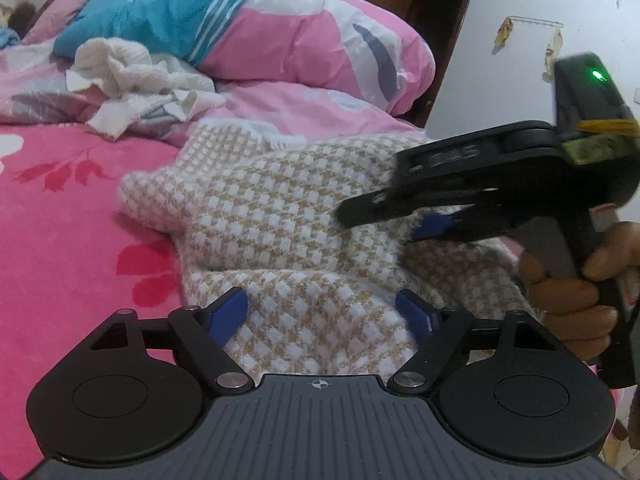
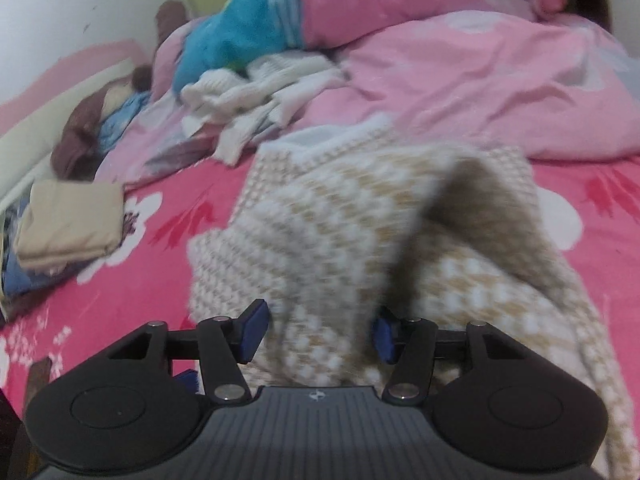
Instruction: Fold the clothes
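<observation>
On the pink sheet [image 2: 132, 280] at far left you have a folded stack [image 2: 68, 224], beige on top, well apart from the work; past it a white heap [image 2: 256, 96] lies against the duvet [image 2: 460, 76], unfolded by the look of it. Nearer the middle, the checked knit [image 1: 256, 216] sprawls rumpled across the bed, one edge turned up so its darker underside shows in the right wrist view. Your left gripper [image 1: 322, 314] hovers at the near hem with its jaws open, wide on either side of the cloth, pads not pressing. To the right, your right gripper [image 2: 318, 330] has a raised fold of the knit between its pads [image 2: 252, 330]; the jaws stand half closed, but that view is blurred and you cannot tell from it whether they truly pinch or only flank the fold. From the left camera the same tool [image 1: 400, 220] sits low on the knit, your hand [image 1: 576, 292] round its handle. Expect this knit to be soft, thick and floppy, light enough to lift but inclined to sag and stretch, and its fuzzy weave should grip well against the pads. Take it at a hem or corner, through a single layer, with both tools on the same edge, so it hangs flat instead of bunching.
</observation>
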A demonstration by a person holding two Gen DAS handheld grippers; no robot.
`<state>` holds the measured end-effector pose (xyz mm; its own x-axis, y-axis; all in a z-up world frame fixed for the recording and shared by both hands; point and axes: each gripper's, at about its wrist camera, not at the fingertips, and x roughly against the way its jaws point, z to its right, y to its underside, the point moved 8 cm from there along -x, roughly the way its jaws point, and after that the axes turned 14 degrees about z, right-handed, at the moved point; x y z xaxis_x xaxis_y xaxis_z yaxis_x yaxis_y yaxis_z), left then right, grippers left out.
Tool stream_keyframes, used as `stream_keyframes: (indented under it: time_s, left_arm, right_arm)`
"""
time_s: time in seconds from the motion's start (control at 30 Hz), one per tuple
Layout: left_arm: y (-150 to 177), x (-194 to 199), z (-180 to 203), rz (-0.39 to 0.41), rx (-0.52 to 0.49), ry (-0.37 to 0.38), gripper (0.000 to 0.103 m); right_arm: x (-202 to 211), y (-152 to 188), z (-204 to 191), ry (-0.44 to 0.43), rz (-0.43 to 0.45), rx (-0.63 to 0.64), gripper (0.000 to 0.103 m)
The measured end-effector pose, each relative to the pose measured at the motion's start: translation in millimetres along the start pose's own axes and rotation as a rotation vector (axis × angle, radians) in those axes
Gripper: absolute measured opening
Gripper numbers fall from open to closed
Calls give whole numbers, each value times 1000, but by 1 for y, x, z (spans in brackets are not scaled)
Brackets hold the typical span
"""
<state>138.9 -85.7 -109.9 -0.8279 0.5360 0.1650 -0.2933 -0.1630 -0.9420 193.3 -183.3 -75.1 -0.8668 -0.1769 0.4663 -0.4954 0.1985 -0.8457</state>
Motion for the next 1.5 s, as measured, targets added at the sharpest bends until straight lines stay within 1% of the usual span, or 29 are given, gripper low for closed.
stream_keyframes:
  time_s: [0.03,0.07,0.1,0.17,0.23,0.33,0.5,0.6,0.7,0.87,0.97,1.03,1.1,1.17,1.2,1.27,1.33,1.37,1.4,1.43,1.47,1.5]
  left_arm:
    - [-2,3,3,14,-22,-6,74]
    - [-4,6,6,32,-49,-12,68]
    - [-7,9,10,49,-75,-19,63]
    - [-12,15,17,86,-125,-28,59]
    - [-17,19,21,111,-155,-27,58]
    - [-19,15,22,101,-153,-25,56]
    - [-16,8,21,77,-147,-35,54]
    - [-12,6,20,64,-146,-40,54]
    - [-10,5,20,58,-143,-39,54]
    - [-8,3,19,48,-142,-36,54]
    - [-7,2,18,43,-141,-33,54]
    - [-6,1,18,39,-138,-31,54]
    - [-5,1,18,35,-137,-32,54]
    - [-5,0,18,32,-140,-34,55]
    - [-4,0,18,30,-143,-36,55]
    - [-3,-1,19,25,-149,-40,55]
    - [-2,-2,19,19,-153,-45,56]
    - [-2,-3,18,17,-152,-47,56]
    - [-2,-3,18,16,-149,-48,56]
    - [-2,-3,17,15,-147,-50,56]
    - [-2,-3,17,14,-144,-51,57]
    - [-2,-3,16,13,-141,-53,58]
  right_arm:
    - [0,0,-4,6,7,18,36]
    - [4,-2,-7,0,24,28,21]
    - [9,-5,-10,-7,43,37,11]
    - [22,-14,-15,-17,96,59,10]
    - [39,-28,-18,-20,170,90,10]
    - [63,-54,-12,-9,279,79,9]
    - [104,-111,26,49,462,20,9]
    - [116,-131,62,115,505,-14,9]
    - [124,-142,104,211,543,-31,9]
    - [139,-147,192,414,585,-105,9]
    - [151,-132,252,541,591,-197,9]
    - [156,-115,294,616,582,-273,9]
    - [156,-93,328,660,560,-359,9]
    - [150,-67,359,697,514,-440,9]
    - [147,-53,367,712,491,-464,9]
    - [133,-30,380,717,425,-469,10]
    - [119,-12,385,746,331,-437,11]
    - [115,-3,387,747,275,-444,14]
    - [111,7,389,744,219,-456,15]
    - [113,11,390,734,202,-480,16]
    - [116,15,391,721,195,-506,22]
    - [122,16,390,711,191,-534,32]
